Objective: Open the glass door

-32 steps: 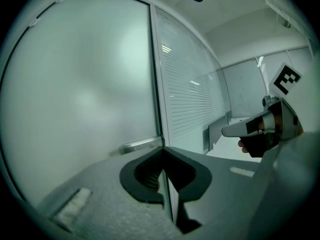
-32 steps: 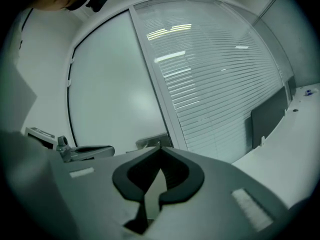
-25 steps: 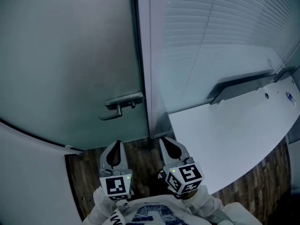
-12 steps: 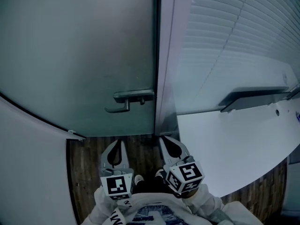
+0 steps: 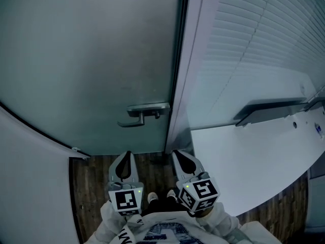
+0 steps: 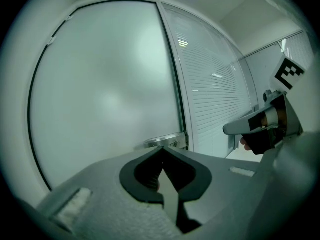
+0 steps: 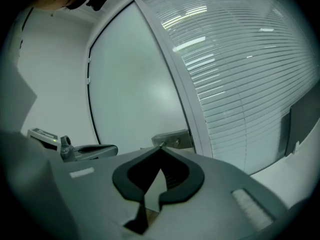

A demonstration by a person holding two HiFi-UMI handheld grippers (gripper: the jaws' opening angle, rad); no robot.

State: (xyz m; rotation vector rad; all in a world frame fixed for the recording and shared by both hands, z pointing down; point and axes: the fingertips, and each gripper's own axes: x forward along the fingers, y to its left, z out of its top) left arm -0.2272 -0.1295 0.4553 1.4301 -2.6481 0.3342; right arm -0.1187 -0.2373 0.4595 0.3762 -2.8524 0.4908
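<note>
The frosted glass door point(image 5: 91, 60) stands closed ahead of me, with a metal lever handle point(image 5: 144, 113) near its right edge. My left gripper point(image 5: 126, 156) is shut and empty, below the handle and apart from it. My right gripper point(image 5: 177, 154) is also shut and empty, beside the door frame point(image 5: 185, 75). In the left gripper view the shut left gripper point(image 6: 161, 148) points at the handle point(image 6: 165, 142), with the right gripper point(image 6: 260, 126) off to the side. In the right gripper view the handle point(image 7: 172, 139) sits just beyond the closed right gripper point(image 7: 161, 148), and the left gripper point(image 7: 85, 151) shows at the left.
A glass partition with white blinds point(image 5: 254, 34) runs right of the frame. Below it a white counter point(image 5: 244, 156) juts out under a dark rail point(image 5: 269, 108). A white wall point(image 5: 30, 187) closes the left side. Dark wood floor point(image 5: 96, 187) lies underfoot.
In the head view the door edge, frame and handle have shifted to the right. Both grippers stay shut, low in front of the person.
</note>
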